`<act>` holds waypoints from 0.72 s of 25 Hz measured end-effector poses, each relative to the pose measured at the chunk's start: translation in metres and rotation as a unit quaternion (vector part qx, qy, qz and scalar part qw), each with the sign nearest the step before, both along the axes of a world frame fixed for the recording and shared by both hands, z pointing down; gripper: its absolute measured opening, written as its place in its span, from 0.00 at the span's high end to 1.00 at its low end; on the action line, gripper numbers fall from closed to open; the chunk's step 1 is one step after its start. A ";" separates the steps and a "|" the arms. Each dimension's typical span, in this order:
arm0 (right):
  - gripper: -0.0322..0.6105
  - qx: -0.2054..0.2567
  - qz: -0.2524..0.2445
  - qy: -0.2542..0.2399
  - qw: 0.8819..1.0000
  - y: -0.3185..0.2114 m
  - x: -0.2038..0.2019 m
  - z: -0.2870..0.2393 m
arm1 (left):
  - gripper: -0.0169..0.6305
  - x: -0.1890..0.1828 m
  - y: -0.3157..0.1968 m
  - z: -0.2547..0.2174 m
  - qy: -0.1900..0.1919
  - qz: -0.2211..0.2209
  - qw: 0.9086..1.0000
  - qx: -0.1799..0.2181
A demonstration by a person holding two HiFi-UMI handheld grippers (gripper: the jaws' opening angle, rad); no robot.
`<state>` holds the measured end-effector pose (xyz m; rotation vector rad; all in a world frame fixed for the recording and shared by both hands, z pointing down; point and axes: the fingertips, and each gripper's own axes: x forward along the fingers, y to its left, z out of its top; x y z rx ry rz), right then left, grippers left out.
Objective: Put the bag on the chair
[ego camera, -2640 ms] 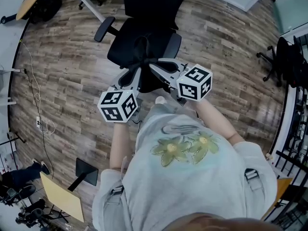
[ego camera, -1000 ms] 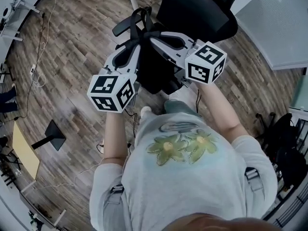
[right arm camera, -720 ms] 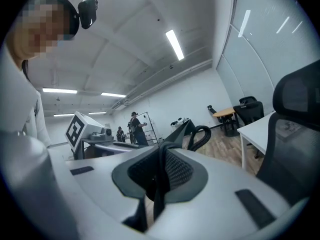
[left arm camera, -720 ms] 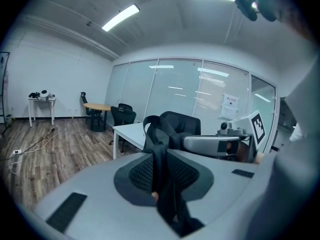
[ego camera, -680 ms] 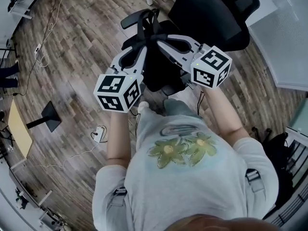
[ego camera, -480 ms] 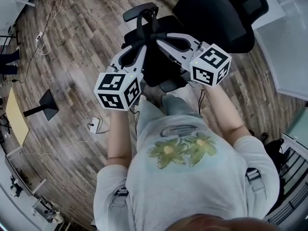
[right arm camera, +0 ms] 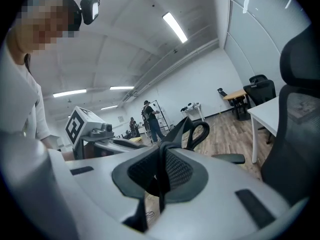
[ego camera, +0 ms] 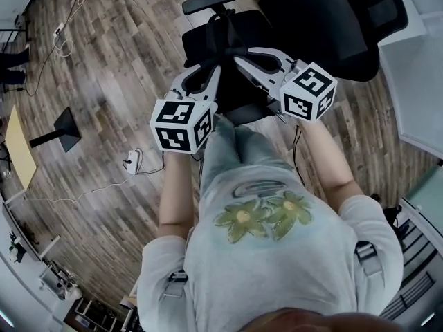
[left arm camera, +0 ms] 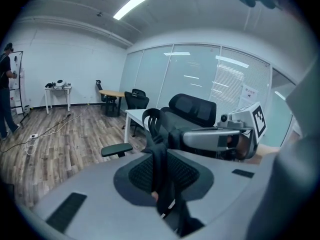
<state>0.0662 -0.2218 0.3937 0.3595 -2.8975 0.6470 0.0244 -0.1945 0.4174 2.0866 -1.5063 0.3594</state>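
Two tools: the left tool (left arm camera: pixel 161 181) and the right tool (right arm camera: pixel 160 180) are each clamped on a black strap of the bag (ego camera: pixel 234 92), with the jaws nearly together and the strap pinched between the pads.
Bag: black, it hangs from both straps between the tools, over the front edge of the chair (ego camera: pixel 325 26) seat and just beside the armrest (ego camera: pixel 208 1).
Contact: black lies on black, so I cannot tell whether its base rests on the seat.
Change: a second ago the bag was held higher, in front of the seat. Both tools have since come down with it, grips unchanged, and the seat now lies right under them.
Meaning: I judge the carry is over and the set-down is under way. What is left is to settle the base on the seat and let the straps go.
Writing: the cubes (ego camera: pixel 181 124) show only black-and-white square markers. The shirt (ego camera: pixel 263 213) has a flower print and no words. A posted sheet (left arm camera: pixel 248 91) is too small to read.
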 end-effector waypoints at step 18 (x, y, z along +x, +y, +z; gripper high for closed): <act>0.88 -0.082 0.007 0.061 0.995 0.004 0.016 0.100 | 0.86 0.021 0.013 0.100 0.006 0.059 0.994 -0.094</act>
